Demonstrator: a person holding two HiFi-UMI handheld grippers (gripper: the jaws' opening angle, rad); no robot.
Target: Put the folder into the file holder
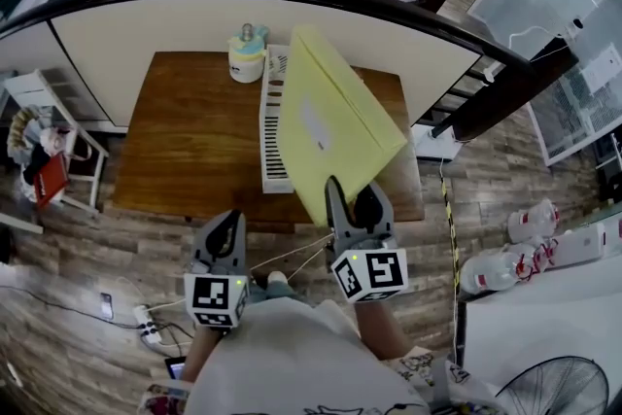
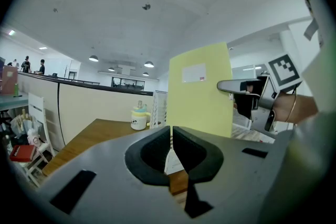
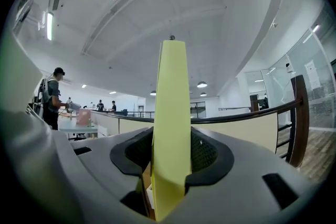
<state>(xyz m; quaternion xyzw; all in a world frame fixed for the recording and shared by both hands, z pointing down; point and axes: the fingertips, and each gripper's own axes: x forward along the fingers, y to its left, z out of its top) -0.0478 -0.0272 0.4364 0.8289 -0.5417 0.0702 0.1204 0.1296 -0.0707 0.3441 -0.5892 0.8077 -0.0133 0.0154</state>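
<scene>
The right gripper (image 1: 352,194) grasped the folder (image 1: 335,121) in the air and the left gripper (image 1: 231,221) was clenched empty; the next move probably needed lowering it into the file holder (image 1: 273,126) at eleven o'clock.

File holder (image 1: 273,126) partly behind folder (image 1: 335,126)

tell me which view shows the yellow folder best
The head view: the whole yellow folder shows, tilted, its near end in the right tongs. The left gripper view shows its labelled face, bottom hidden. The right gripper view shows only its edge, clamped between the tongs.
</scene>
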